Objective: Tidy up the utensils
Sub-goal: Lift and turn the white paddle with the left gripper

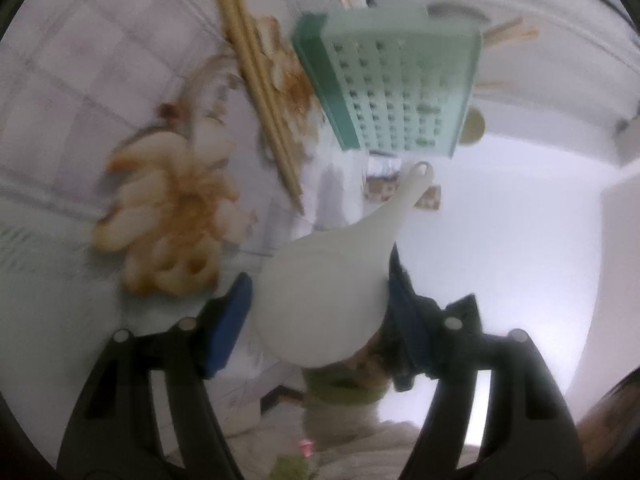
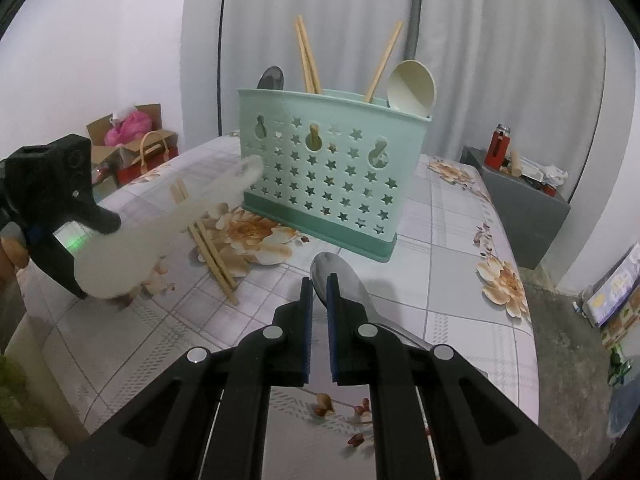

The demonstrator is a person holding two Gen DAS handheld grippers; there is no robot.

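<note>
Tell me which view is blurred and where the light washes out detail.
Left wrist view: soft all over with motion smear, the tablecloth flowers streaked, and the right side blown out to white behind the rice paddle. Right wrist view: mostly sharp on the caddy and the spoon, only the paddle at left is smeared; lighting is even, with strong fisheye bending at the edges.

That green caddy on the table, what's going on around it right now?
A person is sorting utensils into the green caddy with two hand-held claws. The left claw grips a white rice paddle by its blade, with the handle toward the caddy. The right claw is shut on a metal spoon low over the floral tablecloth. Chopsticks and spoons already stand in the caddy; one pair of chopsticks lies on the table.
</note>
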